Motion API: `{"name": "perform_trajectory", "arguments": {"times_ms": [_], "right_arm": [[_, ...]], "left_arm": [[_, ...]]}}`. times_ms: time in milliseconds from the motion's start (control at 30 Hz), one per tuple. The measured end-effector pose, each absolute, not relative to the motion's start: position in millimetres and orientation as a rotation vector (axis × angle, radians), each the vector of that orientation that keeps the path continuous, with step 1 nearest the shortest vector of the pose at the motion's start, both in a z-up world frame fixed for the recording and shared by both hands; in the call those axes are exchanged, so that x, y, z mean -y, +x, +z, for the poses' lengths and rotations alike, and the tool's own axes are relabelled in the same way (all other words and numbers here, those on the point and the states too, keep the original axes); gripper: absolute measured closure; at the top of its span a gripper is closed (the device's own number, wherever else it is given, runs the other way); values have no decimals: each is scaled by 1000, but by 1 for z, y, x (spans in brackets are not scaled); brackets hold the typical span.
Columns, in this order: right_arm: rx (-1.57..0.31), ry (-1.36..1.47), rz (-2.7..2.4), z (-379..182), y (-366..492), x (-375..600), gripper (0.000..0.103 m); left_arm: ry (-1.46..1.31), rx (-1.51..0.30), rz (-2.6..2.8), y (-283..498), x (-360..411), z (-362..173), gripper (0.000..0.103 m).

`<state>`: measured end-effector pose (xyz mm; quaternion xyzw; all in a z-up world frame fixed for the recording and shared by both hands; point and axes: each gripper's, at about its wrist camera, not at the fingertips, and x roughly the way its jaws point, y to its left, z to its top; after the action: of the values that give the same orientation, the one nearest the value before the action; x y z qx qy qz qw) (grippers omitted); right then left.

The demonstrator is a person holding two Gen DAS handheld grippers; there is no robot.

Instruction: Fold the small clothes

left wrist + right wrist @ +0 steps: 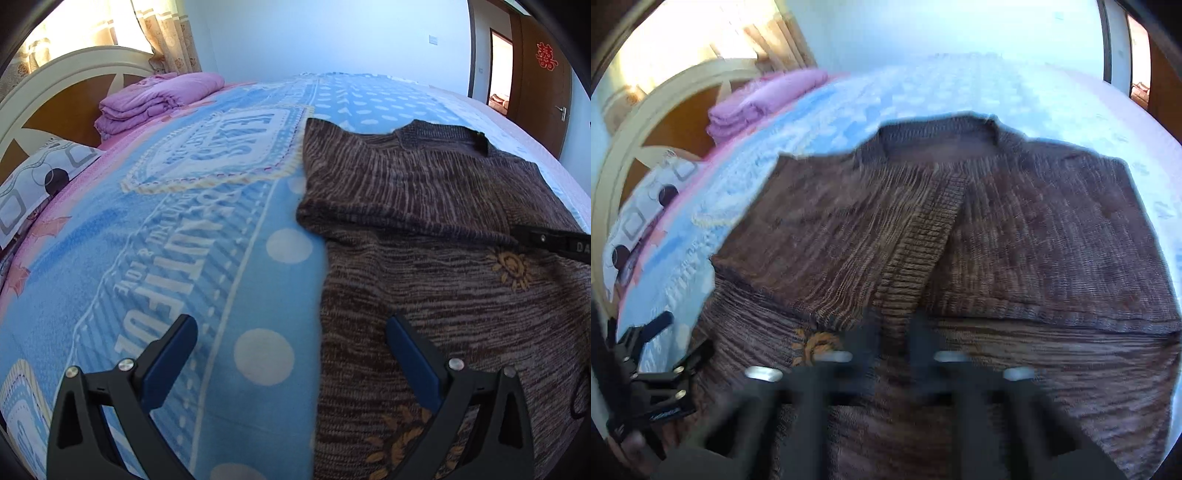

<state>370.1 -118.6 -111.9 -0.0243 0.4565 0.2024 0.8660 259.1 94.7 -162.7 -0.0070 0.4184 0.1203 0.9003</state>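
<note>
A brown knitted sweater (436,229) with orange sun motifs lies flat on the bed, both sleeves folded across its chest; it fills the right wrist view (960,236). My left gripper (291,332) is open and empty, straddling the sweater's left edge low over the blanket; it also shows in the right wrist view (665,343). My right gripper (895,321) is blurred, its jaws close together over the sleeve cuff (908,273); I cannot tell whether it grips the cloth. Its tip shows in the left wrist view (546,240).
A blue patterned blanket (192,236) covers the bed. A folded purple quilt (155,99) and a patterned pillow (33,184) lie by the headboard (55,85) at the far left. A brown door (539,96) stands at the far right.
</note>
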Motion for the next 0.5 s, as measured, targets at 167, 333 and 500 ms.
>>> {"name": "perform_trajectory", "arguments": {"times_ms": [167,333,500], "right_arm": [[-926,-82,423,-102,359,136,88],[-862,-74,323,-87,352,190,86],[-840,44,255,-93,347,221,71]], "left_arm": [[-67,-856,272,251,-109,-161,0],[-72,-834,251,260,-111,-152,0],[80,-892,265,310,-96,-159,0]]}}
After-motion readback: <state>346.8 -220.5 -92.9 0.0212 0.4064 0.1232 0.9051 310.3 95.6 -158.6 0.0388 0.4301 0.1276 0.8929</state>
